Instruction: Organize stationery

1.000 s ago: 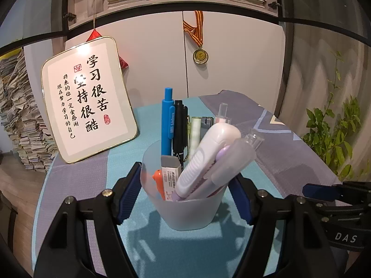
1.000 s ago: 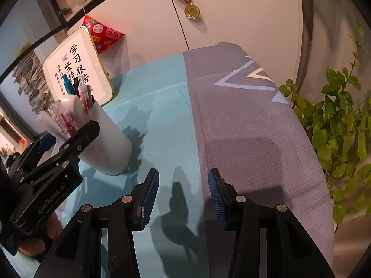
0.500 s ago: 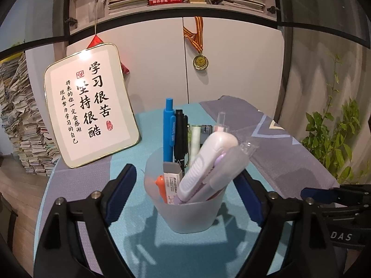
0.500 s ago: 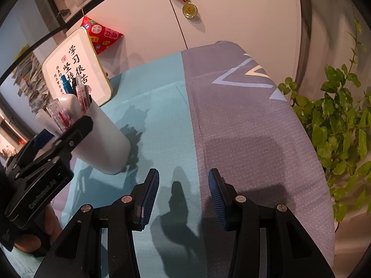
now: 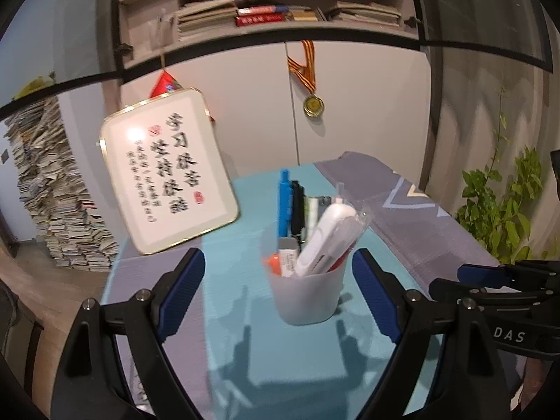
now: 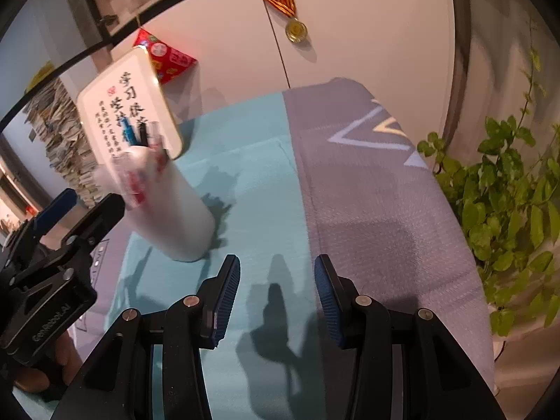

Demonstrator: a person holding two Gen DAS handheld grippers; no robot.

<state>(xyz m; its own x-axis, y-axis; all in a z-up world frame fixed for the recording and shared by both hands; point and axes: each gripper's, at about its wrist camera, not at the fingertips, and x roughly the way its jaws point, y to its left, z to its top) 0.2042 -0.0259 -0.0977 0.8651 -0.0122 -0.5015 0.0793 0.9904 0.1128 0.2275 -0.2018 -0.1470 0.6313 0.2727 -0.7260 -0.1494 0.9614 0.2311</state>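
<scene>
White cabinet doors (image 5: 357, 105) are filling the back wall, with a gold medal (image 5: 313, 105) hanging on a striped ribbon at their seam. Above them, an open shelf (image 5: 280, 31) is holding flat stacks of books. A framed calligraphy sign (image 5: 164, 171) is leaning tilted beside the doors, light glaring off its glass. A tall, uneven pile of papers (image 5: 52, 196) is standing on the wooden floor at left. A leafy green plant (image 6: 507, 189) is growing at right. A teal and grey cloth (image 6: 350, 182) is covering the table.

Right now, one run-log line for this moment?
left tongs: open, just released | pen cup: upright on tablecloth | right tongs: open, empty
</scene>
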